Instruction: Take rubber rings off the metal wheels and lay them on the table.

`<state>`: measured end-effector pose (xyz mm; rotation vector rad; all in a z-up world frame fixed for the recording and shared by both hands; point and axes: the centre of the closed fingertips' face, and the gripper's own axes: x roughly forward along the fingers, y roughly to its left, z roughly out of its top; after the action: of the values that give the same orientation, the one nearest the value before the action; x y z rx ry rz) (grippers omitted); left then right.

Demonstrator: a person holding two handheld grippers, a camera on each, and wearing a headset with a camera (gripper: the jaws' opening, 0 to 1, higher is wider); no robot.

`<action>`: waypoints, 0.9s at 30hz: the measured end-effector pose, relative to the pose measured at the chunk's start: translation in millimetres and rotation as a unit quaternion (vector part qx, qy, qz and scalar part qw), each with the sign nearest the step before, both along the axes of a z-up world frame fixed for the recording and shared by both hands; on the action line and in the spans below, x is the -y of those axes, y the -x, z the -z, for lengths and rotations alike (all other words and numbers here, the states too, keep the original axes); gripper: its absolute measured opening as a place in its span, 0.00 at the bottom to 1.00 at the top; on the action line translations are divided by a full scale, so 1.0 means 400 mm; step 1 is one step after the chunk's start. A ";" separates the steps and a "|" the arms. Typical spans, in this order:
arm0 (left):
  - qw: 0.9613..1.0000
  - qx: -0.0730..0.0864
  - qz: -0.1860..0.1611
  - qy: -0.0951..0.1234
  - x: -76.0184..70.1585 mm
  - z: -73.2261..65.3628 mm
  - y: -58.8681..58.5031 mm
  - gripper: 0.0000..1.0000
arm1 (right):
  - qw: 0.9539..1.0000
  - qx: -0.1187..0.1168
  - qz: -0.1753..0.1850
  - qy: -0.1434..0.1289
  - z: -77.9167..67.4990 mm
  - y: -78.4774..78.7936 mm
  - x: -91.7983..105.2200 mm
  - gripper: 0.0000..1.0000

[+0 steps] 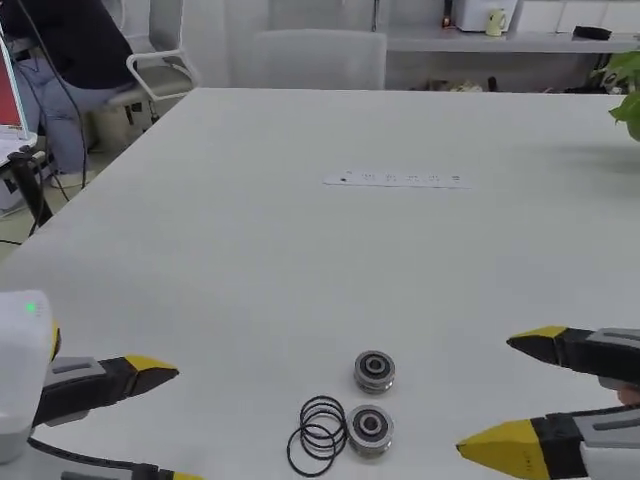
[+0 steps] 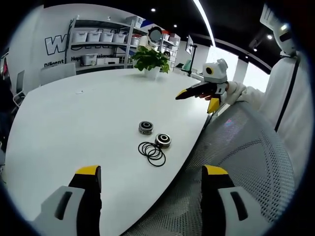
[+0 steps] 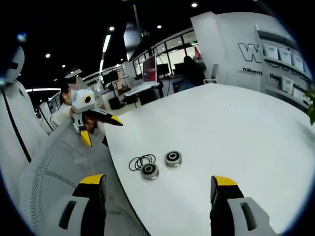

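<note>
Left gripper (image 1: 180, 425): jaws wide apart, empty, at the near edge of the table (image 1: 300, 220).
Right gripper (image 1: 485, 391): jaws wide apart, empty.
Rubber rings (image 1: 318, 435): thin black loops, overlapping, lying flat between the grippers, touching the near wheel (image 1: 370, 431) on its left side.
Far wheel (image 1: 374, 370): just beyond, flat, bore upward.
Right gripper judged nearer the wheels. Whether any rings are left on them cannot be told.

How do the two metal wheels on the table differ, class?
The nearer wheel lies beside the loose black rubber rings; the farther wheel lies clear of them. The nearer wheel sits closer to the edge of the table than the farther wheel. Both lie flat and look alike.
</note>
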<state>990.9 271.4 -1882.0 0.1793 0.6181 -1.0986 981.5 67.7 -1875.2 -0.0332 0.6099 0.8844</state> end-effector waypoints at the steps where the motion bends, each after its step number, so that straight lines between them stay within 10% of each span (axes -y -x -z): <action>1: 1.000 0.000 0.000 0.000 0.000 0.000 0.000 0.82 | 1.000 -0.004 0.002 0.002 0.004 0.002 0.006 0.87; 27: 1.000 -0.004 0.000 -0.008 -0.005 0.007 -0.001 0.82 | 0.995 -0.079 0.006 0.066 0.117 0.051 0.037 0.85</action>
<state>991.2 273.4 -1884.8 0.1887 0.6330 -1.0946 961.0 52.7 -1921.8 -0.0791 0.8148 0.8390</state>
